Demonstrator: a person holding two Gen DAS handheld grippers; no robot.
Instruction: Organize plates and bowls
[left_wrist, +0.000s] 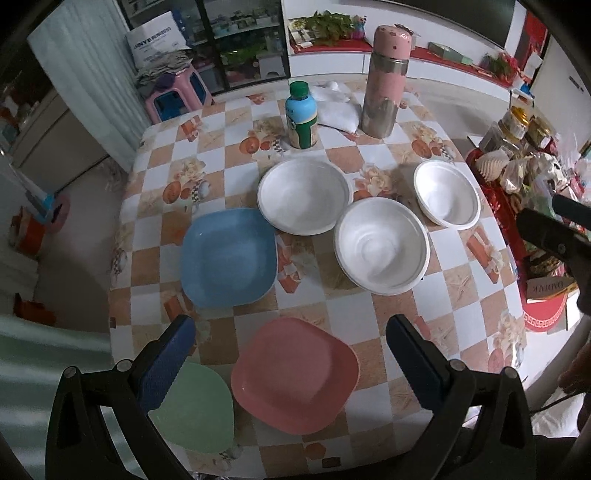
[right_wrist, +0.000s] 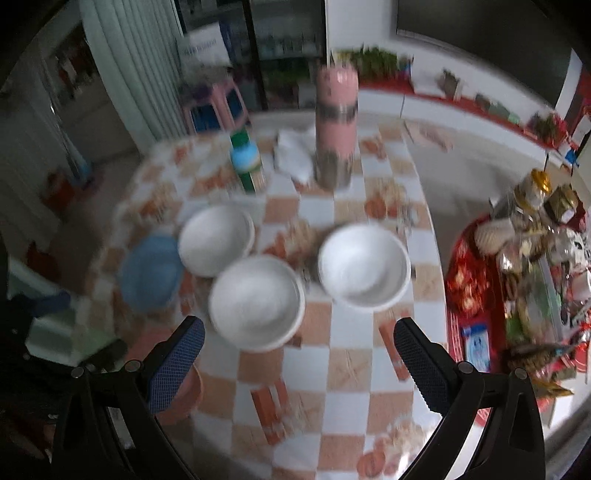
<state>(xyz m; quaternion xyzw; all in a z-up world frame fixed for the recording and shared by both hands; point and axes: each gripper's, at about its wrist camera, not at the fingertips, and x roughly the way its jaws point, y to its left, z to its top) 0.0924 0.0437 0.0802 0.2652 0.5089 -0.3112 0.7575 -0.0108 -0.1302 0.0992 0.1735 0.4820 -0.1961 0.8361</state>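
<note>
Hovering wide open and empty, my left gripper (left_wrist: 291, 365) sits directly over the pink plate (left_wrist: 295, 374) at the counter's (left_wrist: 476, 302) near edge; green plate (left_wrist: 195, 410) just left, blue plate (left_wrist: 229, 258) beyond. Right gripper (right_wrist: 299, 362), equally open and empty, faces the nearest white bowl (right_wrist: 256, 302), two further bowls (right_wrist: 364, 267) behind. Left view alone shows all three plates sharply; right view is blurred.

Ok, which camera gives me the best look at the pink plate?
The left wrist view: the pink plate lies whole and sharp between the open fingers. The right wrist view is blurred and shows only part of it behind one finger.
</note>
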